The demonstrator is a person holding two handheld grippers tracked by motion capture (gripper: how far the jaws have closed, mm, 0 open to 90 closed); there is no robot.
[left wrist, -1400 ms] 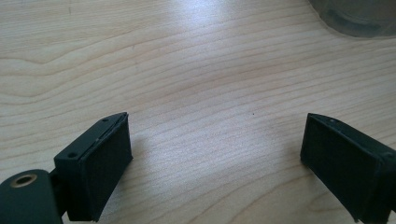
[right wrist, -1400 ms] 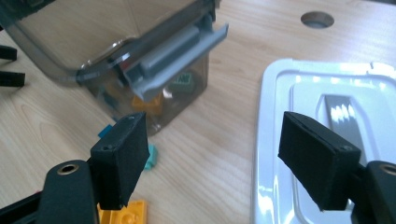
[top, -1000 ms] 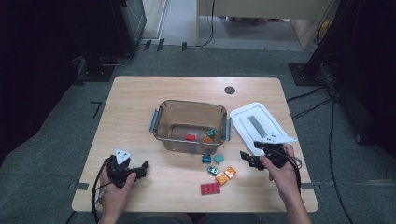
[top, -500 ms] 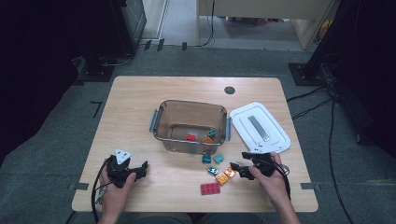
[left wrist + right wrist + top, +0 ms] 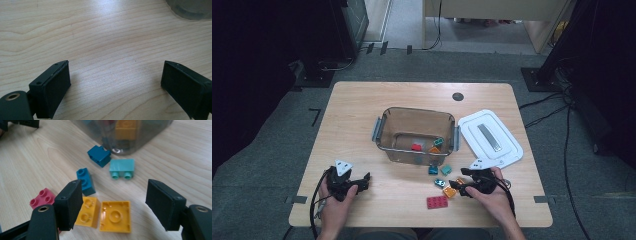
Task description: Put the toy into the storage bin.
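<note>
Loose bricks lie in front of a clear bin (image 5: 417,132): dark teal (image 5: 432,170), light teal (image 5: 446,170), blue (image 5: 439,183), orange (image 5: 450,192) and a red plate (image 5: 437,202). My right gripper (image 5: 458,188) is low over the orange ones and open; its jaws have just been closing a little. In the right gripper view, two yellow-orange bricks, one studs up (image 5: 87,215) and one upside down (image 5: 115,216), lie between the pads of the right gripper (image 5: 116,205), untouched. My left gripper (image 5: 362,181) rests open on bare wood at the front left, with nothing in the left gripper (image 5: 115,85).
The bin's white lid (image 5: 489,137) lies right of the bin, just beyond my right hand. More bricks sit inside the bin (image 5: 125,135). In the left gripper view, the bin's corner (image 5: 192,10) is far off. The table's front edge runs close under both hands.
My right gripper has moved left and down, from beside the lid to the orange bricks. The left gripper has stayed where it was.
</note>
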